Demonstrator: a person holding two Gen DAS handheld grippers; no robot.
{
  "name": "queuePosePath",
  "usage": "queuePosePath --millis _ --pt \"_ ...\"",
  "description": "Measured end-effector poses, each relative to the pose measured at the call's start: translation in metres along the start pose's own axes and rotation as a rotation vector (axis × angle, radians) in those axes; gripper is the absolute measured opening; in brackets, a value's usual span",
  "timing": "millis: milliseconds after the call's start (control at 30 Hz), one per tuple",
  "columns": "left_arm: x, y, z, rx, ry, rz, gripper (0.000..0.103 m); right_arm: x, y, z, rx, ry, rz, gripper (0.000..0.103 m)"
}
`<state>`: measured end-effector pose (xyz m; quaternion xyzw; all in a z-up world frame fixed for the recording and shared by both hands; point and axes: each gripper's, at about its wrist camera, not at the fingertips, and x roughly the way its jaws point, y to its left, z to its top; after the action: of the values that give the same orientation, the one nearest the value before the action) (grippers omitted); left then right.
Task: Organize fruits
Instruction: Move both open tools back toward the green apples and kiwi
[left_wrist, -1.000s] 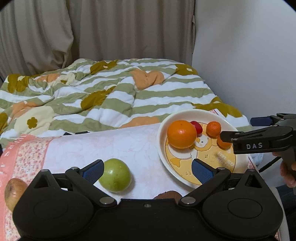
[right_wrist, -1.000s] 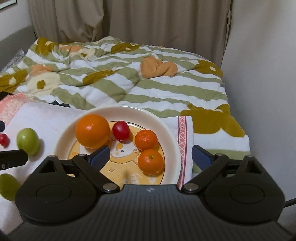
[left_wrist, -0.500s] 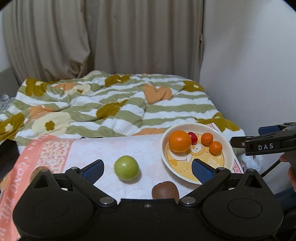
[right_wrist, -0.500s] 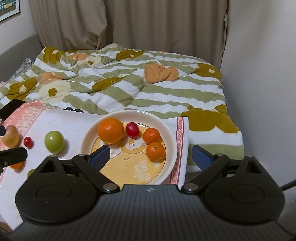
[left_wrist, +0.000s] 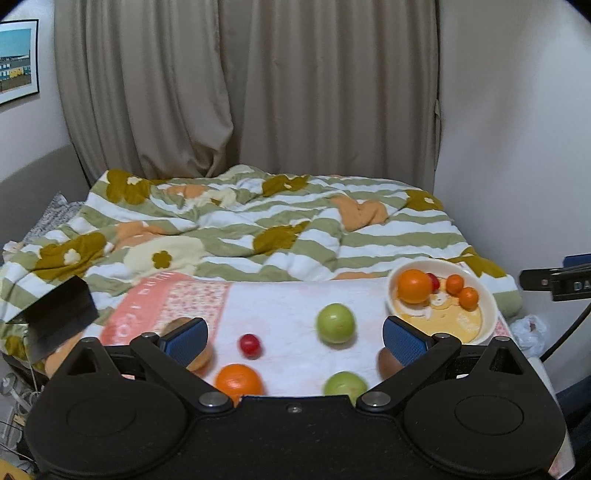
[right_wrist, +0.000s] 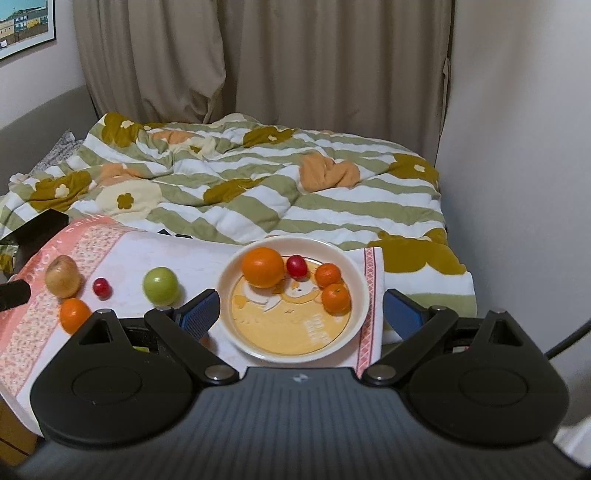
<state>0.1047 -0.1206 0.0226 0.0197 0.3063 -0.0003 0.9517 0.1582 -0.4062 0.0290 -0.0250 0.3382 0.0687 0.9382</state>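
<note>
A striped quilt covers the bed, and a white towel lies at its near edge. On the towel's right end sits a plate holding a big orange at ten o'clock, two mandarins at three and a cherry tomato at twelve. A green apple lies at nine o'clock from the plate. The left gripper and right gripper both hang spread apart, holding nothing.
</note>
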Motion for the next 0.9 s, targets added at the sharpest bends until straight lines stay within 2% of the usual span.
queuePosePath --millis 233,400,633,900 --pt "-0.008 0.045 -0.014 0.02 -0.012 -0.039 0.103 -0.022 0.044 -0.019 0.025 0.01 -0.041 0.103" --pt "-0.003 0.072 -0.024 0.071 -0.017 -0.067 0.103 -0.023 0.079 -0.035 0.045 0.034 -0.06 0.103" --pt "0.024 0.106 -0.044 0.116 0.009 -0.151 0.103 -0.007 0.124 -0.058 0.09 0.05 -0.06 0.103" --pt "0.066 0.118 -0.062 0.16 0.05 -0.244 0.102 0.029 0.153 -0.083 0.123 0.065 -0.027 0.103"
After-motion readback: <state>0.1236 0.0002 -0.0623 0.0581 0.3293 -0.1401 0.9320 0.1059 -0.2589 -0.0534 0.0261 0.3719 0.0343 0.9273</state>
